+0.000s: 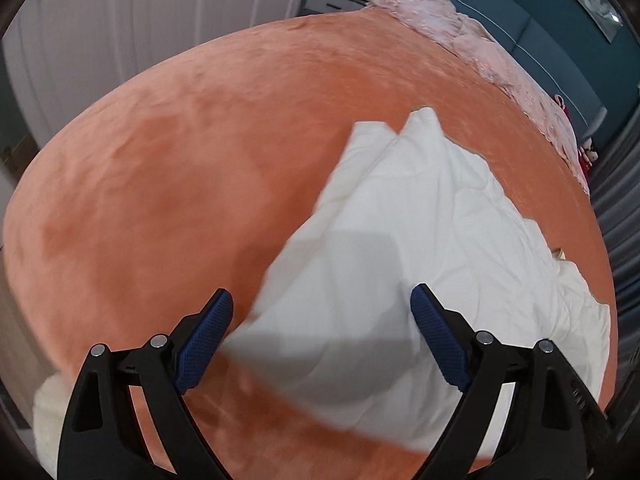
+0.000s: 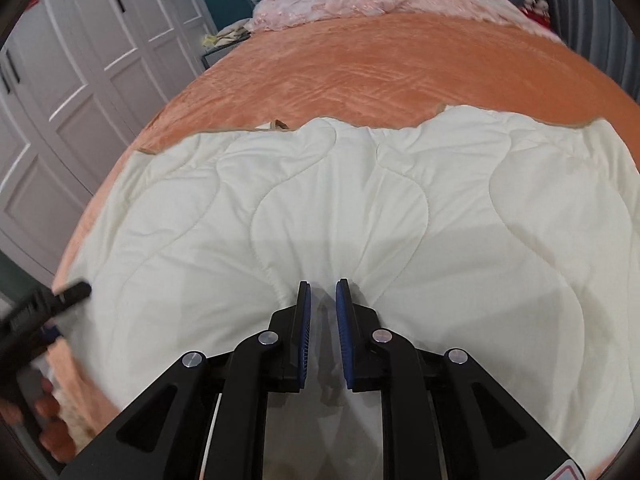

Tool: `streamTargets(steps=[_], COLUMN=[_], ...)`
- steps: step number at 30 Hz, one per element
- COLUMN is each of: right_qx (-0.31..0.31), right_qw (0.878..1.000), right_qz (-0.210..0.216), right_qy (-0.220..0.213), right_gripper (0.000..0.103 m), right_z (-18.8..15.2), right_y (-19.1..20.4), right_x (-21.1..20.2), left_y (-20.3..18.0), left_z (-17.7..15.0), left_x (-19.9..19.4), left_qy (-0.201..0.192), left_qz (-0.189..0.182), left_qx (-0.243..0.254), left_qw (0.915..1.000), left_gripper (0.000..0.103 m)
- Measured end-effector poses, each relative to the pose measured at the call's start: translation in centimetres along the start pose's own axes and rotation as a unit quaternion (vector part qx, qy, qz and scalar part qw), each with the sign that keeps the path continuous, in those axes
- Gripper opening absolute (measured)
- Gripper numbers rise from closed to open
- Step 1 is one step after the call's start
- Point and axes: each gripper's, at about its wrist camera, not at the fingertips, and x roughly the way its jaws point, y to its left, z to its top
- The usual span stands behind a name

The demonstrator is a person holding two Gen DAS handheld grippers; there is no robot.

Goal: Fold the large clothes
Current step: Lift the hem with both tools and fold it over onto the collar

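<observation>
A large cream quilted blanket [image 2: 360, 208] lies spread over an orange bedspread [image 2: 360, 64]. In the left wrist view the blanket [image 1: 420, 220] runs from the near edge toward the right. My left gripper [image 1: 322, 300] is open, its blue pads wide apart, just above the blanket's near left corner. My right gripper [image 2: 322, 292] is shut on a pinched fold of the blanket at its near edge; the cloth puckers around the pads. The left gripper [image 2: 68, 294] also shows at the far left of the right wrist view.
A pink lacy cover [image 2: 360, 0] lies bunched at the head of the bed. White wardrobe doors [image 2: 80, 80] stand to the left. A bedside table with clutter [image 2: 224, 40] sits by the teal wall [image 1: 540, 28]. Grey curtains [image 1: 616, 200] hang on the right.
</observation>
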Motion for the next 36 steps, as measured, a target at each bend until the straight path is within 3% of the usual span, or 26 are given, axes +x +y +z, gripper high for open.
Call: streamTargets(steps=[7,12,15,17,20,26,28,32,36], right_qx=[-0.02,-0.031,-0.02,-0.011,-0.012,-0.043,-0.057,-0.056,-0.096], right_qw=[0.999,0.999,0.999,0.999,0.999,0.997,0.996,0.991,0.981], right_qz=[0.026,0.028,0.03,0.024,0.019,0.027,0.033,0.097,0.144], right_qy=[0.018,0.025,0.025,0.025,0.033,0.049,0.053,0.077,0.089], right_gripper=[0.015,0.015,0.006,0.005,0.005,0.006,0.006,0.006,0.006], right_z=[-3.7,-5.4,-5.5,-5.4,-6.0,-7.0,-7.3,-7.8,-8.3], right_y=[2.2,2.7,2.3,1.7,1.5,4.3,5.4,8.4,11.2], right_x=[-3.1,-4.1,-4.6,-4.9,-4.7,-4.2,-4.2,-4.1,-3.9], left_y=[0.8,0.5,-0.4,-1.2,-1.6,-2.3,-2.8,-3.1,-4.5], left_z=[-3.4,-2.8,-2.4,-2.1,-1.9,-1.4,-1.4,-0.7,-0.3], left_x=[0.0,1.1,1.1,0.0,-2.4,-8.1,-10.1,-14.3,-16.8], left_qy=[0.048,0.049,0.049,0.043,0.023,-0.009,-0.028,-0.07,-0.101], left_qz=[-0.06,-0.096,-0.105,-0.102,-0.101,-0.155,-0.156,-0.159,-0.145], left_qx=[-0.027,-0.056,-0.046,-0.033,-0.012,0.011,0.027,0.048,0.08], left_qw=[0.9967,0.9926,0.9923,0.9934,0.9946,0.9878,0.987,0.9837,0.981], left_gripper=[0.088,0.088,0.062,0.038,0.022,0.011,0.01,0.01,0.01])
